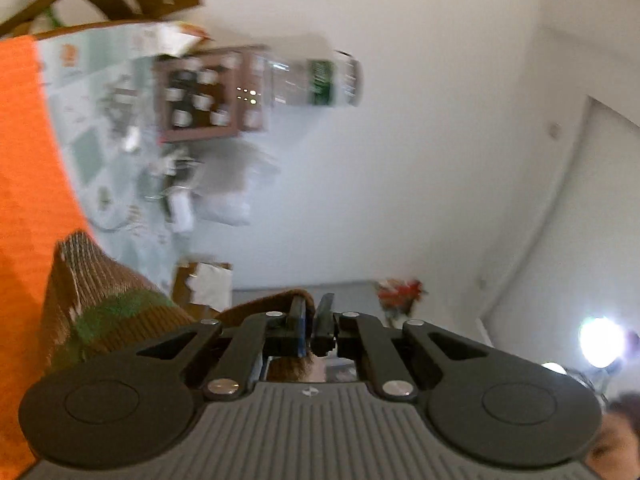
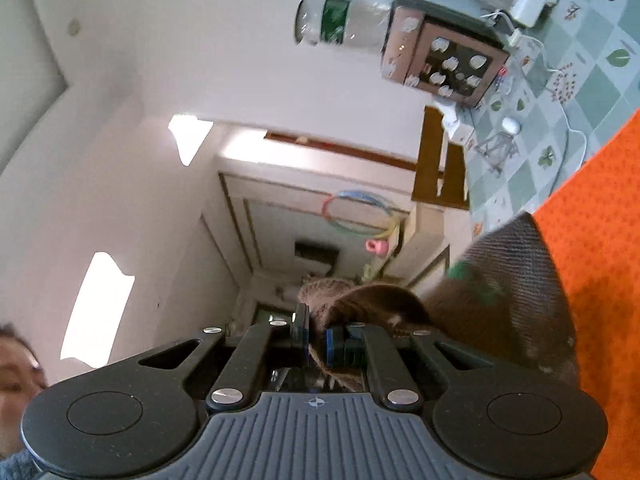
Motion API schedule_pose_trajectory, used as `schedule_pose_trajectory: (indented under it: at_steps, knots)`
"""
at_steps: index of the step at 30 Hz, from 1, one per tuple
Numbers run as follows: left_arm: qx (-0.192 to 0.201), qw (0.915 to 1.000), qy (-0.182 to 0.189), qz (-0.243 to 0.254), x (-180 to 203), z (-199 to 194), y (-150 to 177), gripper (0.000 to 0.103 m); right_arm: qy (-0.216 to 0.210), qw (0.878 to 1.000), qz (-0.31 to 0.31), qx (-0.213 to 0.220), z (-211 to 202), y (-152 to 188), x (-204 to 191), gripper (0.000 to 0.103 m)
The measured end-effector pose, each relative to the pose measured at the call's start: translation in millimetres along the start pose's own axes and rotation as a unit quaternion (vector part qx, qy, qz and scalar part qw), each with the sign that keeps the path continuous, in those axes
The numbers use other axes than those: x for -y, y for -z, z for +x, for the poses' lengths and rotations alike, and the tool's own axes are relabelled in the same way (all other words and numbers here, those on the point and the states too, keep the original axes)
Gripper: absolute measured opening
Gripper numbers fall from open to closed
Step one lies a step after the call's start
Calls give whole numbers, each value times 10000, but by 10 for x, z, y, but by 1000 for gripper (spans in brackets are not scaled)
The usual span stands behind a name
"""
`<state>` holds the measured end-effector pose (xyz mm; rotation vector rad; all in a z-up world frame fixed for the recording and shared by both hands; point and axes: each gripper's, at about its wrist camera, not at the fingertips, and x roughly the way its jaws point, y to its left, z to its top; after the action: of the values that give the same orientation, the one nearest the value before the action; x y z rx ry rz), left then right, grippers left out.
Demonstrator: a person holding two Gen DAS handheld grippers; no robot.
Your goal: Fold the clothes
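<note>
The garment point(image 1: 108, 312) is a brown ribbed knit with a green patch and some pale flecks, soft and a little fuzzy along its edge. It is lifted off the orange cloth point(image 1: 24, 184) on the desk, bunched and draped. One edge of it is pinched at each end, and its body point(image 2: 516, 280) hangs toward the orange surface.

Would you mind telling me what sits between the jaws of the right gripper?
A fold of the brown knitted garment is pinched there, as the right wrist view shows; the right gripper is shut on it.
</note>
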<state>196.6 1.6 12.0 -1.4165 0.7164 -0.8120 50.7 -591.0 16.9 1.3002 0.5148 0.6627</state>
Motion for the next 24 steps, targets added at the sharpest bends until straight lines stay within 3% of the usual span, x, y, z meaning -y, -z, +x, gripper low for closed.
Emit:
schedule_pose_trajectory:
  at_steps: [4,7,10,18,24]
  knots:
    - [267,9989,-290,-248,-230,95,-165,3,463,9986,260,55,157,-192,266,10]
    - [180,9982,-565,3,-258,275,-301,3,837,9963,191,6,310,-333,321,10]
    - [-34,9978,-645,164,-248,408,-320,3,978,9951,-84,124,377,-518,167,10]
    - [-589,9915,-996,598,-320,699,-145,3,1114,9800,-1481,725,431,-904,-780,10]
    - [-793,9848,-1373,712,-525,724,9,7,1668,9608,-2168,464,754,-637,-922,11]
